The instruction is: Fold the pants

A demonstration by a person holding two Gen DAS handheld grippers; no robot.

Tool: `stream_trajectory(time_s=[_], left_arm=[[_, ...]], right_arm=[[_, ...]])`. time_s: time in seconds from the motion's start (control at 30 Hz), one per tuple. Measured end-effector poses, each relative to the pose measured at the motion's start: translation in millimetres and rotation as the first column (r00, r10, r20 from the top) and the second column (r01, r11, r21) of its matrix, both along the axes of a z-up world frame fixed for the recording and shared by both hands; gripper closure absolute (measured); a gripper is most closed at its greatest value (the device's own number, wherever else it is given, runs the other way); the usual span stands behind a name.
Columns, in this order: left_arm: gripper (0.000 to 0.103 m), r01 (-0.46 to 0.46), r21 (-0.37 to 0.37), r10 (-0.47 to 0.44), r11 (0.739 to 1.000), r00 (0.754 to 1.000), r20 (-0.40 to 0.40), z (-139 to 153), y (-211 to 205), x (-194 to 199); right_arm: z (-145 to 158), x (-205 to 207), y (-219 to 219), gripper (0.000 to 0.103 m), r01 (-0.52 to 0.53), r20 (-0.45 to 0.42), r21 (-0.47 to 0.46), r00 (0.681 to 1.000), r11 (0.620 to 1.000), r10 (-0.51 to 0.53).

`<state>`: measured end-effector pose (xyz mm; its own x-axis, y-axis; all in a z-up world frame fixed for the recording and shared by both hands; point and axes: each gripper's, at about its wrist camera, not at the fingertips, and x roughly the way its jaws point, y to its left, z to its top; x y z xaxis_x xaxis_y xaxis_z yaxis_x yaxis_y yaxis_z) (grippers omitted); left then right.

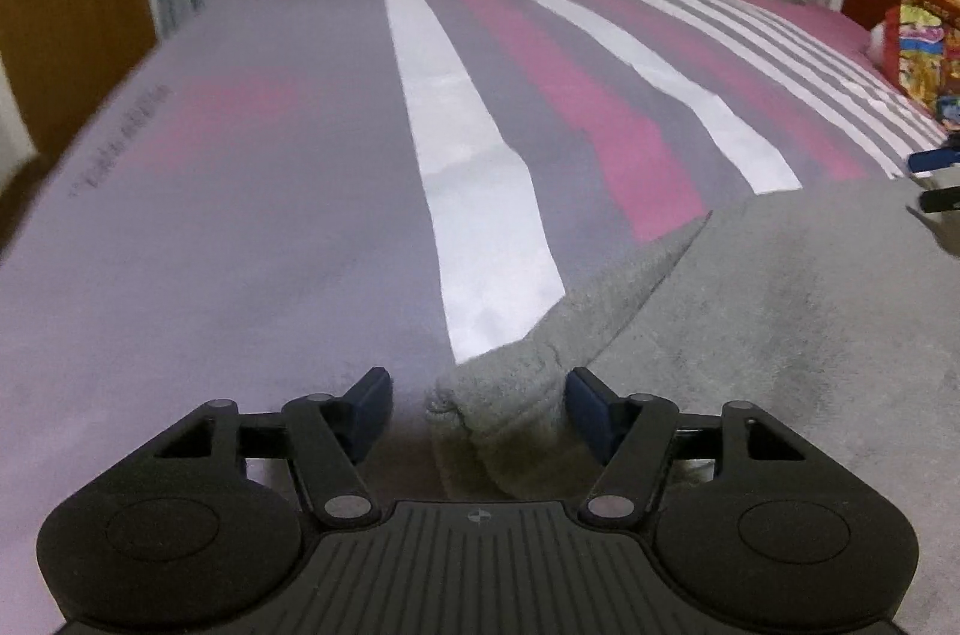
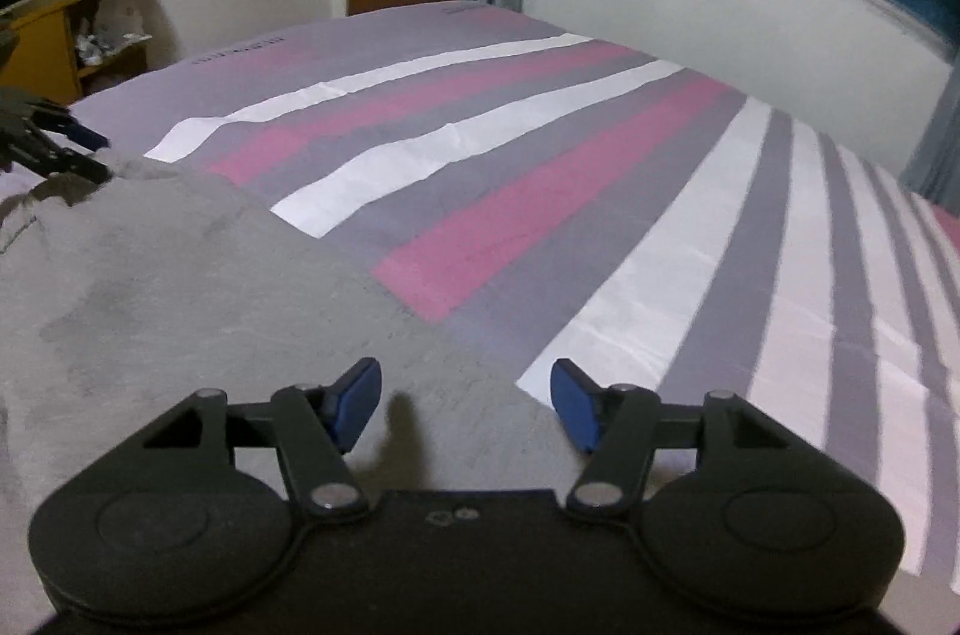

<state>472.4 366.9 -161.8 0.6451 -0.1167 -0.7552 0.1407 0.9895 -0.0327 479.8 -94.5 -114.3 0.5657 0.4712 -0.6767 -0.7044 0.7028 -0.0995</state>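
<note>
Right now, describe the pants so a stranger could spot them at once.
Start at the bed's striped sheet. The grey pants lie on its near edge, between the open left gripper and right gripper. They're the only plain, fuzzy fabric there.

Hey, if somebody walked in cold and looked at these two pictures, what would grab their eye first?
Probably the striped bedsheet, with bold pink, white and grey bands across the whole bed. Next, the grey pants lying on its near side, with one bunched corner poking between the open left tongs. The right tongs are open too, over the pants' edge.
</note>
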Motion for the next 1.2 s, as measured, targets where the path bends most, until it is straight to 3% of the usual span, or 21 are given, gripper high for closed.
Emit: stream_trajectory(time_s=[0.1, 0.17, 0.2, 0.23, 0.27, 0.33, 0.37, 0.4, 0.57, 0.73, 0.9, 0.93, 1.0, 1.07, 1.2], left_arm=[[0.038, 0.017, -0.065, -0.018, 0.998, 1.000, -0.015, -5, 6, 7], [0.038, 0.042, -0.051, -0.044, 0.998, 0.998, -0.037, -10, -2, 12], [0.043, 0.055, -0.029, -0.057, 0.998, 0.998, -0.042, -11, -9, 12], [0.053, 0.071, -0.023, -0.072, 0.997, 0.997, -0.041, -12, -11, 12], [0.056, 0.075, -0.016, -0.076, 0.997, 0.996, -0.036, -14, -15, 14], [0.081, 0.099, -0.018, -0.100, 0.995, 0.995, -0.025, -16, -23, 14], [0.081, 0.098, 0.002, -0.098, 0.995, 0.995, -0.019, -16, -28, 13], [0.082, 0.097, 0.021, -0.097, 0.995, 0.995, -0.014, -16, -30, 11], [0.085, 0.085, 0.046, -0.088, 0.995, 0.993, 0.076, 14, -30, -19], [0.085, 0.089, -0.030, -0.077, 0.996, 0.959, 0.273, 77, -21, -84], [0.085, 0.159, 0.052, -0.167, 0.986, 0.919, 0.358, 109, -42, -168], [0.085, 0.176, 0.092, -0.197, 0.980, 0.913, 0.356, 110, -48, -187], [0.085, 0.178, 0.084, -0.197, 0.980, 0.915, 0.352, 105, -50, -219], [0.085, 0.181, 0.129, -0.213, 0.975, 0.928, 0.305, 90, -61, -243], [0.083, 0.172, 0.195, -0.204, 0.966, 0.966, 0.160, 39, -82, -276]], right_arm=[[-10, 25, 6, 0.047, -0.043, -0.021, -0.046, 0.999, 0.998, 0.042], [-17, 32, 9, 0.047, -0.077, -0.045, -0.079, 0.996, 0.994, 0.074], [-19, 35, 9, 0.047, -0.088, -0.063, -0.081, 0.995, 0.993, 0.083], [-20, 39, 10, 0.046, -0.103, -0.094, -0.085, 0.991, 0.991, 0.095], [-20, 41, 11, 0.048, -0.117, -0.108, -0.093, 0.988, 0.989, 0.107], [-20, 44, 13, 0.065, -0.152, -0.151, -0.094, 0.979, 0.984, 0.137], [-19, 41, 16, 0.088, -0.170, -0.150, -0.111, 0.977, 0.979, 0.153], [-20, 38, 19, 0.095, -0.179, -0.149, -0.128, 0.976, 0.975, 0.160], [1, 13, 21, 0.099, -0.132, -0.051, -0.156, 0.991, 0.979, 0.126], [74, -62, -2, 0.099, -0.130, 0.103, -0.088, 0.985, 0.988, 0.139], [111, -168, -24, 0.099, -0.180, 0.226, -0.130, 0.952, 0.975, 0.206], [112, -188, -29, 0.099, -0.185, 0.232, -0.131, 0.949, 0.974, 0.212], [109, -229, -37, 0.099, -0.197, 0.234, -0.140, 0.946, 0.970, 0.226], [92, -266, -44, 0.099, -0.194, 0.207, -0.131, 0.954, 0.972, 0.218], [41, -295, -44, 0.096, -0.128, 0.077, -0.073, 0.988, 0.989, 0.133]])
